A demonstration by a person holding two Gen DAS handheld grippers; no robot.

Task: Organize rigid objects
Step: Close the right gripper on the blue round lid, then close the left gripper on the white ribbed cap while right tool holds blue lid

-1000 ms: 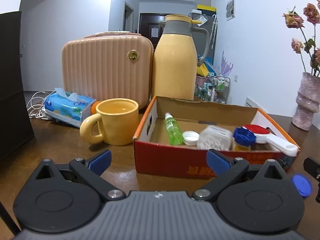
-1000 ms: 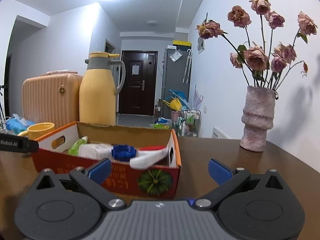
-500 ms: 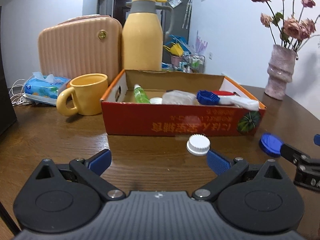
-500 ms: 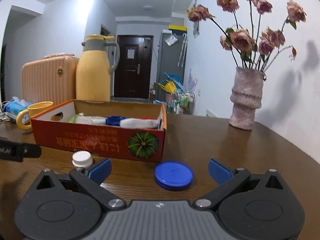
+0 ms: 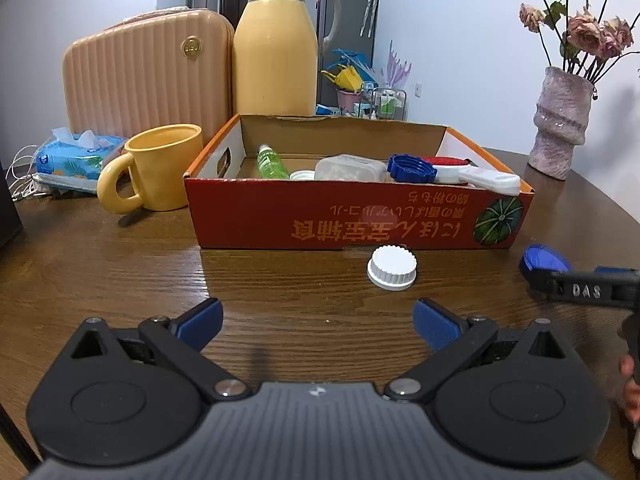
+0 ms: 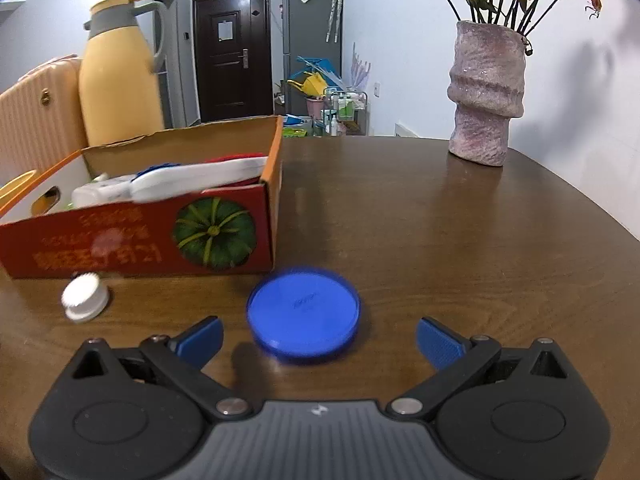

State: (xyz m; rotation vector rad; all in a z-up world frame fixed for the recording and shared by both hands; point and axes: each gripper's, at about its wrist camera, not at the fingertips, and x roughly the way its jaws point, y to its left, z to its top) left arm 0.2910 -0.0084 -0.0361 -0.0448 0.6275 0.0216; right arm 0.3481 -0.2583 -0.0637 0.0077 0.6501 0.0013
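Dark wood counter (image 5: 120, 280) spreads under both of your tongs. Your right tongs (image 6: 319, 338) gape wide and empty, the blue lid (image 6: 303, 311) lying flat just ahead of their fingertips. Your left tongs (image 5: 316, 322) are equally wide, holding nothing, with the white cap (image 5: 392, 267) a little beyond. Behind both sits the red box (image 5: 360, 224) of odds and ends, then the yellow mug (image 5: 160, 174) and the jug (image 5: 276, 40).

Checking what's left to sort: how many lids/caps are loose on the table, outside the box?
2. A white cap before the box's front wall, and a blue lid near its pumpkin corner, ahead of the right gripper. Others may be hidden.
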